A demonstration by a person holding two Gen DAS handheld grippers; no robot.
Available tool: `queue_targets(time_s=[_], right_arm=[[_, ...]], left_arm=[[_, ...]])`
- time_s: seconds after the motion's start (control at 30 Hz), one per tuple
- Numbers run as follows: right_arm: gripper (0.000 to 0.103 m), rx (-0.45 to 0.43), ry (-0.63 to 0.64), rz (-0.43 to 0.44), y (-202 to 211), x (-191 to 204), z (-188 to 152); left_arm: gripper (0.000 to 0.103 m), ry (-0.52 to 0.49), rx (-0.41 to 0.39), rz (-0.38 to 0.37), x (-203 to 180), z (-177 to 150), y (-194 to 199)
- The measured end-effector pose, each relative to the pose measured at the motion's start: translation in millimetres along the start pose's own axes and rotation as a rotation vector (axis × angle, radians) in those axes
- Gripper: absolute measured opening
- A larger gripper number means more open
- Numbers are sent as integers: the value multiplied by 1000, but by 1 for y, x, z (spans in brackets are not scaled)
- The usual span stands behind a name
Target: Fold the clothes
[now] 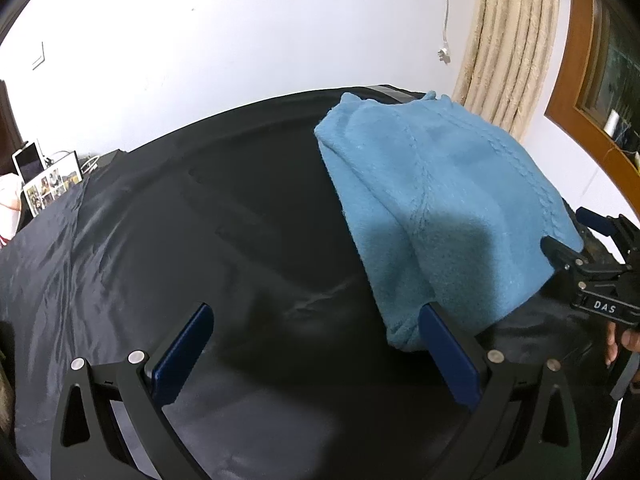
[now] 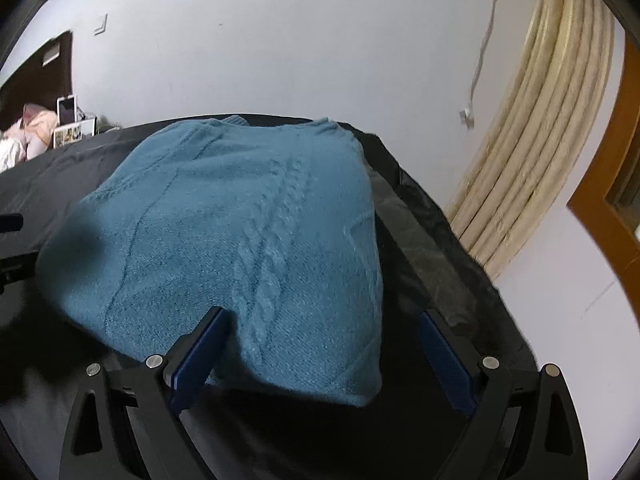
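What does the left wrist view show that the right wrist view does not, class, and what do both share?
Only the left wrist view shows the right gripper from outside, marked DAS, with a hand holding it. Only the right wrist view shows the dark headboard and the pink bedding. Both share the blue sweater folded on the black cloth, the beige curtain, the dangling plug, and open fingers.

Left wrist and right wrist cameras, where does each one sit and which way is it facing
Left wrist: on the left gripper, looking forward over the black sheet at the blue sweater; its open fingers, the right gripper and a hand show.
Right wrist: on the right gripper, looking along the blue sweater; its open fingers show.
Shared: sweater, sheet, white wall, beige curtain.
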State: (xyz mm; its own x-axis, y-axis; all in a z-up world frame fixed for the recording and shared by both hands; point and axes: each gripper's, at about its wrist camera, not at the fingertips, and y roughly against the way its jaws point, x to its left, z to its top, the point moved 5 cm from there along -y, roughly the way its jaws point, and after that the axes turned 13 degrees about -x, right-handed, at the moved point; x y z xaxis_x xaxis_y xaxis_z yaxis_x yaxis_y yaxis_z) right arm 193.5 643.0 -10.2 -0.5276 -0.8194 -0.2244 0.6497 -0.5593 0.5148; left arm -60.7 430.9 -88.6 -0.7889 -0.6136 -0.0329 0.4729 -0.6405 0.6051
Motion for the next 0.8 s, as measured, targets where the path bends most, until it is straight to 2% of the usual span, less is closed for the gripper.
queue_targets(time_s=[0.2,0.57,0.8], right_arm=[[101,22,-28,-3,-5,-3,-6],[101,42,-79,-1,-7,-5,-11],[102,71,-132,35,12,-4,-21]], left_arm=[[103,-7,7,-5,-1,-4,-2],[103,19,25,-12,1,-7,-3],[103,31,40,-10,1,-10,-2]])
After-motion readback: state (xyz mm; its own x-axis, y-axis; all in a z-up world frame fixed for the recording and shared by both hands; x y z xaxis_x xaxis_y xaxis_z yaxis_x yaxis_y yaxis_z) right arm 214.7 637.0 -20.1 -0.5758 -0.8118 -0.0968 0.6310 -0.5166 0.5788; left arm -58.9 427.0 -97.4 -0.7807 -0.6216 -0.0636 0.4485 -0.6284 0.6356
